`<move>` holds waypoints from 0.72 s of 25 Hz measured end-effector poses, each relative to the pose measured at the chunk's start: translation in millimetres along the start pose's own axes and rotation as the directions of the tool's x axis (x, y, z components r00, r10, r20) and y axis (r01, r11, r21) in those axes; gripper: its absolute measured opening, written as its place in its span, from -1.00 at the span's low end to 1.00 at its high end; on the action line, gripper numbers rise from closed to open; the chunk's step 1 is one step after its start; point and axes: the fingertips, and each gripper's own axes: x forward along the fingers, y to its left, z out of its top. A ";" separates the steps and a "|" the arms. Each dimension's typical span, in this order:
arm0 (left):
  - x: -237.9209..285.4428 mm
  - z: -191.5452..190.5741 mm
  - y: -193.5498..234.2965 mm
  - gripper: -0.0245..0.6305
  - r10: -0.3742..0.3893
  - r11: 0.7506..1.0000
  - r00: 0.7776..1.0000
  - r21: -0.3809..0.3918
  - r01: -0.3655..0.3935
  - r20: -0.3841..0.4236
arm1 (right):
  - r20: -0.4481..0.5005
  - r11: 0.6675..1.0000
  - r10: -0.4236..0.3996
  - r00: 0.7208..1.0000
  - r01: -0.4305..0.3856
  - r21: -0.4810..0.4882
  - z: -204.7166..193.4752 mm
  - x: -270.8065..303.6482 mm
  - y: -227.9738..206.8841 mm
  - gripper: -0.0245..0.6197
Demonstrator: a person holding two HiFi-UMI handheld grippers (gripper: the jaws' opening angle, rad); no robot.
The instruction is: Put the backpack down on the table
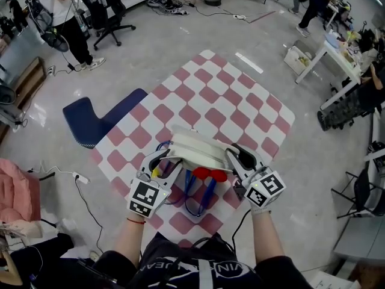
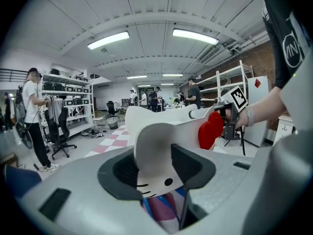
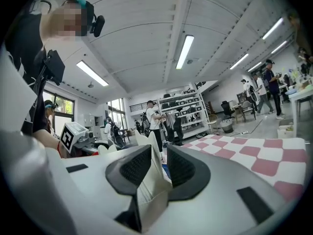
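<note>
The left gripper (image 1: 163,161), seen in its own view, has its jaws parted, with one white ear of a white fabric cat-face backpack (image 1: 195,152) standing loosely between the dark pads. The pads do not appear to be pressing it. The right gripper (image 1: 237,158) is likewise loosened: a fold of the backpack's white fabric sits between its jaws, with a gap showing beside one pad.

From the head view, the backpack sits between the two grippers, near the front edge of a table covered in a pink-and-white checked cloth (image 1: 240,101). Its red bow (image 1: 210,173) and blue straps (image 1: 198,200) face the person. It appears to rest on the cloth rather than hang.

The setting-down looks essentially finished. What seems left is drawing both grippers clear of the ear and the fabric without tipping the backpack.
</note>
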 end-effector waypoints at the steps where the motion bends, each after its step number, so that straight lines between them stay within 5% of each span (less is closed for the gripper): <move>1: -1.8 0.9 1.2 -0.36 0.007 1.000 1.000 -0.012 -0.007 0.008 | 0.006 1.000 -0.009 1.000 0.009 0.003 1.2 -2.3 0.3 -0.69; 10: -24.8 0.7 14.5 -0.29 0.059 0.998 0.998 0.006 -0.060 0.031 | 0.057 0.995 -0.096 0.994 0.097 -0.012 19.8 -26.3 12.2 -0.59; 18: -31.5 -5.4 5.3 -0.30 0.032 0.998 0.999 0.061 -0.032 0.004 | 0.094 0.982 -0.182 0.979 0.186 -0.030 27.8 -49.2 32.1 -0.59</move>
